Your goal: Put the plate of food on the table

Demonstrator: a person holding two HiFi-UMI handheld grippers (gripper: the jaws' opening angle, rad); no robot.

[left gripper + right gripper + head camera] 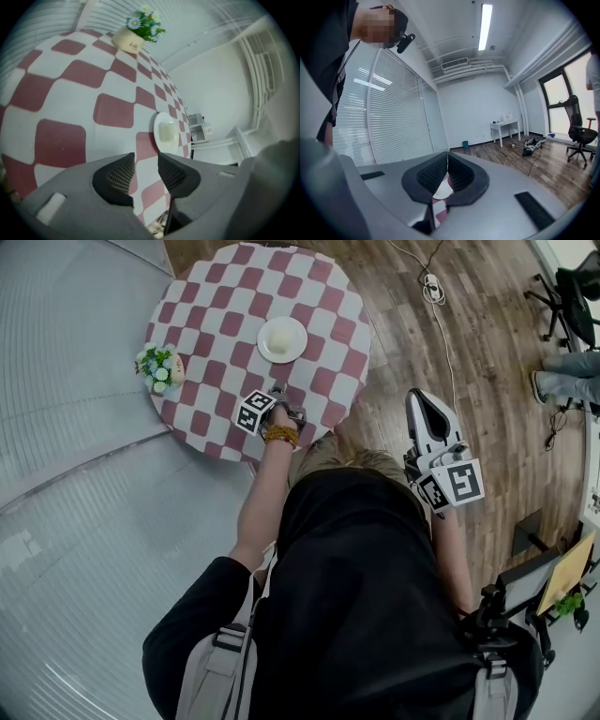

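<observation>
The plate of food [282, 339] is seen set on the checkered table [211, 315], right of a flower pot [159, 367], with the left gripper [146, 169] held near it, jaws released and empty, and the right gripper [447, 161] clenched on nothing.

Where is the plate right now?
In the head view the plate sits on the checked table, right of the flowers, just beyond the left gripper.

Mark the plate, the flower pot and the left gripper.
plate [263, 340]: head view, left rim.
flower pot [127, 42]: left gripper view, pot wall.
left gripper [146, 158]: left gripper view, midway between open jaws.
</observation>
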